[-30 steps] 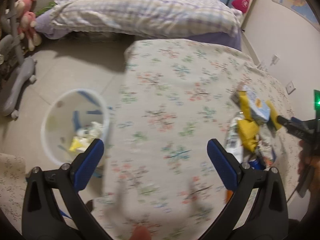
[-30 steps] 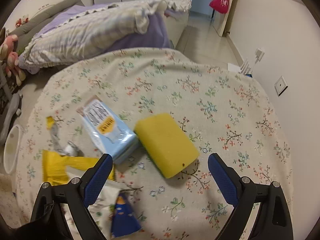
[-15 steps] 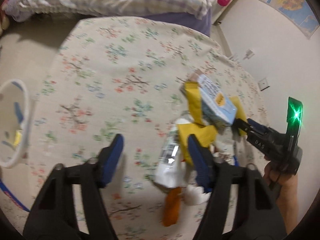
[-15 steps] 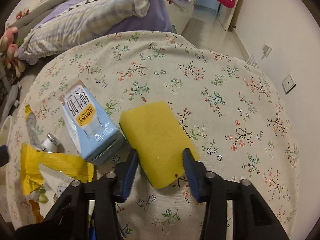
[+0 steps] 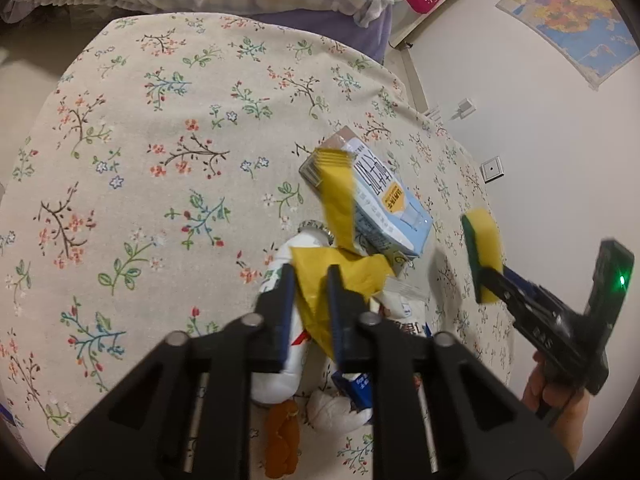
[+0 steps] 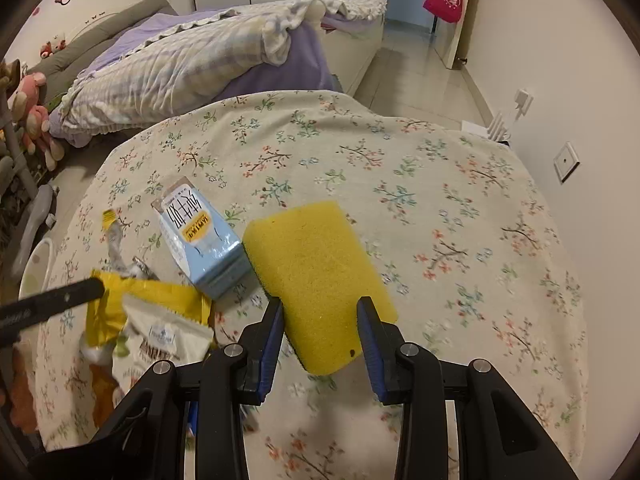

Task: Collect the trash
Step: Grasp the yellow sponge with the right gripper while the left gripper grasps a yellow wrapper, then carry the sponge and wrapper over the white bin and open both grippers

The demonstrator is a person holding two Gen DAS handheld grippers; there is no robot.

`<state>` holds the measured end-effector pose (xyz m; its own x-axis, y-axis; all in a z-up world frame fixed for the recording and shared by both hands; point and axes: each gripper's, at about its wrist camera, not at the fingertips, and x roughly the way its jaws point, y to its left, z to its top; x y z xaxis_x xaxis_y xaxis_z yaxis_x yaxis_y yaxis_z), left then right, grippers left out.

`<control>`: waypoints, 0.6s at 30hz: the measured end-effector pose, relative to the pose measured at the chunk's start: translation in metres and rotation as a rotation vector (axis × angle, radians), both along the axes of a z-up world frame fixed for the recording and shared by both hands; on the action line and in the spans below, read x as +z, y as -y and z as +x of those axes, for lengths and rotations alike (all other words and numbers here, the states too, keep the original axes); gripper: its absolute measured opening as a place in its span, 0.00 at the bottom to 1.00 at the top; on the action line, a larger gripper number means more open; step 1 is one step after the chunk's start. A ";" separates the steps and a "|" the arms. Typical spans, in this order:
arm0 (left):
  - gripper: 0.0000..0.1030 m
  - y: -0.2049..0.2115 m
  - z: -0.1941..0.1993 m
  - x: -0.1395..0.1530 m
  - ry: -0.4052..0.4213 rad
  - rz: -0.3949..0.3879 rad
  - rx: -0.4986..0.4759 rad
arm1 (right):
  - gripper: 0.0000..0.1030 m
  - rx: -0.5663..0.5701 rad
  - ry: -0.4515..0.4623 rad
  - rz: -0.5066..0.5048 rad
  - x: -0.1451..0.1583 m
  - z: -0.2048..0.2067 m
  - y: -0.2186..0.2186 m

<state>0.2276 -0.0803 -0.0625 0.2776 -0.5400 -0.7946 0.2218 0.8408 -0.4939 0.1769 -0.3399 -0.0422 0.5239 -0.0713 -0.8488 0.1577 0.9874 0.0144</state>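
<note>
The round tabletop under its floral cloth [image 5: 168,128] lies bare across its far and left part — open passage there. Near the right edge the way is crowded: a pale blue milk carton [image 5: 384,204] lies beside a crumpled yellow foil wrapper [image 5: 340,272], white plastic packets [image 5: 280,344] and an orange scrap [image 5: 282,440], all touching or overlapping. Just right of the carton a yellow rectangular sponge [image 6: 316,280] fills the gap. Beyond the far edge stands a bed with a checked quilt [image 6: 188,72].
</note>
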 end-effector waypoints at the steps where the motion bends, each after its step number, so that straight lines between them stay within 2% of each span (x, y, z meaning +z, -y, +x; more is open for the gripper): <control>1: 0.10 0.000 0.001 -0.001 -0.002 -0.002 0.001 | 0.36 -0.006 -0.003 0.003 0.001 -0.004 0.002; 2: 0.06 0.001 0.002 0.000 0.002 -0.002 0.000 | 0.36 -0.014 -0.008 0.007 0.001 -0.008 0.004; 7: 0.03 0.001 0.000 0.009 0.039 -0.012 -0.007 | 0.36 -0.035 -0.015 0.030 0.006 -0.025 0.010; 13: 0.02 -0.008 -0.006 0.033 0.113 -0.012 0.009 | 0.36 -0.032 0.021 0.037 0.022 -0.041 0.008; 18: 0.02 -0.028 -0.011 0.055 0.189 -0.005 0.060 | 0.36 -0.015 0.055 0.030 0.035 -0.045 -0.002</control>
<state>0.2161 -0.0520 -0.0078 0.4535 -0.5215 -0.7228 0.2603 0.8531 -0.4522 0.1323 -0.3374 -0.0074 0.5692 -0.0544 -0.8204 0.1707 0.9839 0.0533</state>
